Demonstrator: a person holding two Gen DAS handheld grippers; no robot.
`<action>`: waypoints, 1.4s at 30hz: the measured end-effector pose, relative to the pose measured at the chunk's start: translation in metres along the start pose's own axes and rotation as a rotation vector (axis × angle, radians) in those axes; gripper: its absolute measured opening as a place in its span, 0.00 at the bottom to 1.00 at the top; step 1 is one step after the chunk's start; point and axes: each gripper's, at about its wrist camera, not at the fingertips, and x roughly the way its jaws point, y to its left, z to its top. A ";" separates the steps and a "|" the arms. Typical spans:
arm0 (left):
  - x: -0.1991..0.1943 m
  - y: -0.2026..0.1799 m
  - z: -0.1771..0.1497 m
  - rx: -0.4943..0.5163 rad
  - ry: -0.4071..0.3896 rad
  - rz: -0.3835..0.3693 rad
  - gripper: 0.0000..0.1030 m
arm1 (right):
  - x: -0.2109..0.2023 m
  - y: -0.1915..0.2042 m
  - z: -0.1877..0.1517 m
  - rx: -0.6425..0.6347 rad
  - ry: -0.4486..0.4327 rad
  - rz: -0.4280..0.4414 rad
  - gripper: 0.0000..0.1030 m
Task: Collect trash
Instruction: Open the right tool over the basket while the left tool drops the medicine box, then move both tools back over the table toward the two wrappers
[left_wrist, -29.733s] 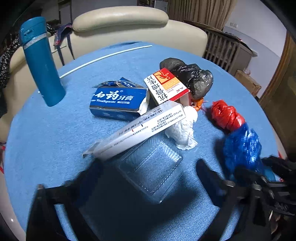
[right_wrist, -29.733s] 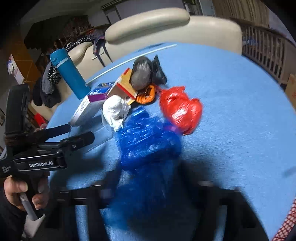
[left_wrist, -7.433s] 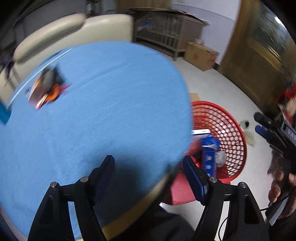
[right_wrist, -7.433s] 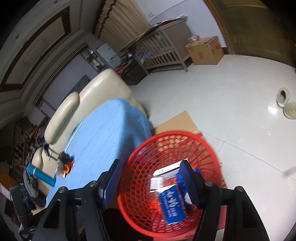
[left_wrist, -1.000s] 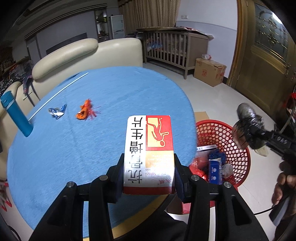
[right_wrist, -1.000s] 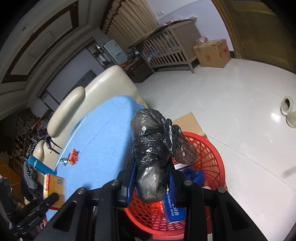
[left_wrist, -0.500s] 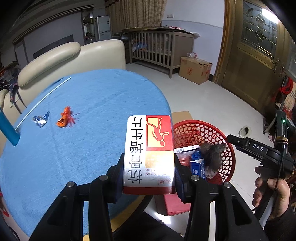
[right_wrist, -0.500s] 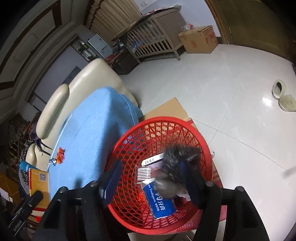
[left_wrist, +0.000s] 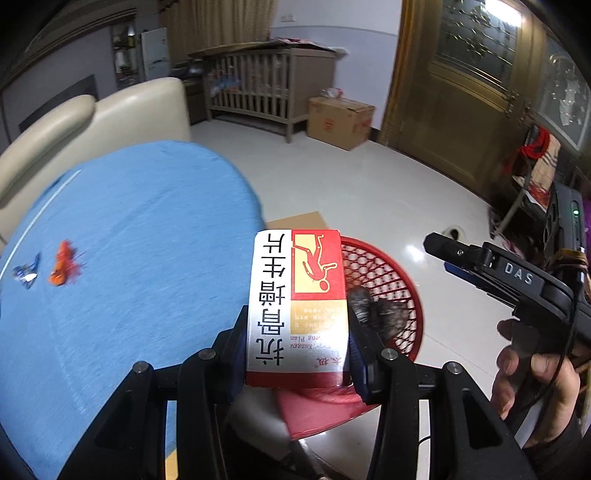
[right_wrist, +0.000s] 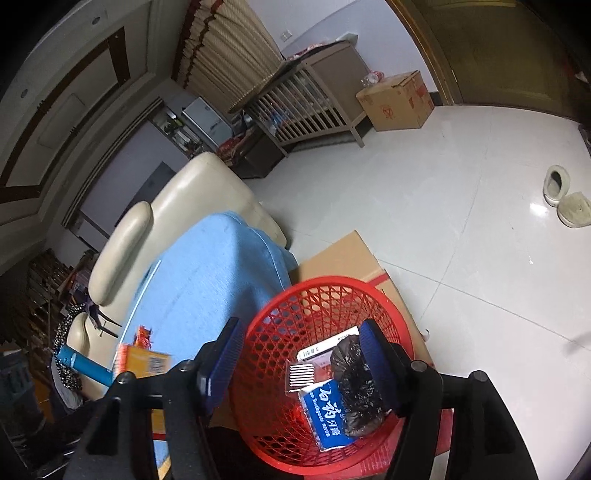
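Trash: red-and-white box (left_wrist: 297, 306) clamped in my left hand-held gripper (left_wrist: 297, 363), frame centre, over red basket (right_wrist: 280, 373) | right hand-held gripper (right_wrist: 299, 365) spread wide, empty | black bag (right_wrist: 356, 387), toothpaste box (right_wrist: 325, 413) binned | orange scrap (left_wrist: 64, 263), blue wrapper (left_wrist: 26, 271) left on desk (left_wrist: 147, 229), far left

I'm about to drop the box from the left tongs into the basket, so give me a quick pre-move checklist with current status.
1. Medicine box held in left tongs: ok.
2. Box over the red basket: not ok, partly over the blue table edge.
3. Right tongs open and empty: ok.
4. Right tongs out of the drop path: not ok, directly above the basket.
5. Black bag in the basket: ok.
6. Room left in the basket: ok.
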 end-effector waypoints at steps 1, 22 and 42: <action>0.003 -0.003 0.002 0.004 0.004 -0.003 0.46 | -0.002 0.000 0.001 0.001 -0.007 0.003 0.67; -0.006 0.062 0.008 -0.139 0.005 0.055 0.73 | -0.012 0.007 0.006 0.005 -0.036 0.030 0.67; -0.063 0.216 -0.106 -0.522 0.003 0.295 0.73 | 0.042 0.134 -0.054 -0.283 0.176 0.116 0.67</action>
